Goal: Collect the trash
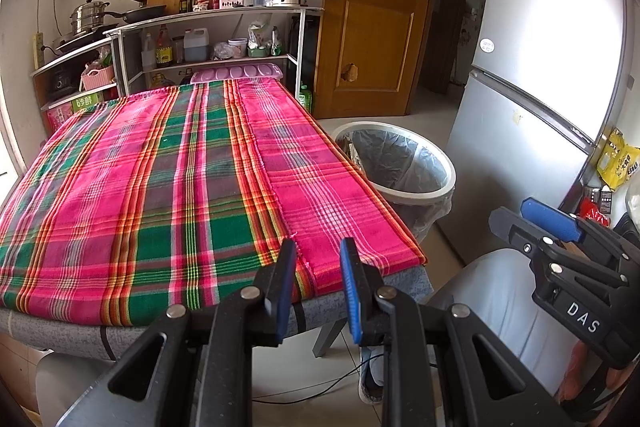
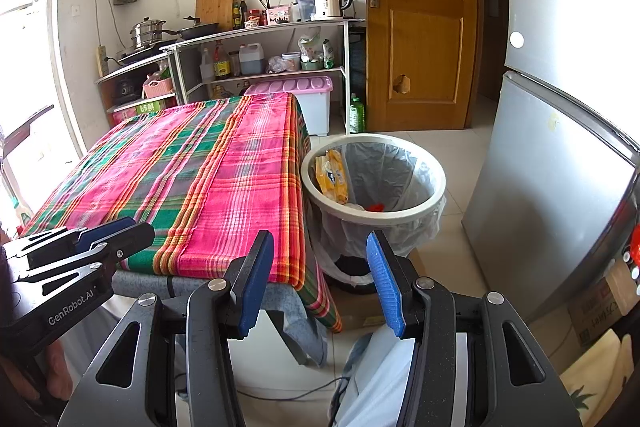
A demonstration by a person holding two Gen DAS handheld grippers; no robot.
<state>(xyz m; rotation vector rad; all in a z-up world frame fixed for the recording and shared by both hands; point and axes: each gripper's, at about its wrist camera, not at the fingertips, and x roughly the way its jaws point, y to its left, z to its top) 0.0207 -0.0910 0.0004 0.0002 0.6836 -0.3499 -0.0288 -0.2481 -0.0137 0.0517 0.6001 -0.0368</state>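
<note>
Both tongs apart, empty: left tongs and right tongs at bench near edge. Trash already in bin off bench right edge. We scan cloth; nothing visible there.

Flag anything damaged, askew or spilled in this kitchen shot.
The door has a ragged hole punched through its lower panel, bare wood showing. The tablecloth lies slightly skewed, its near right corner drooping off the table. Trash sits inside the bin; nothing spilled.
</note>
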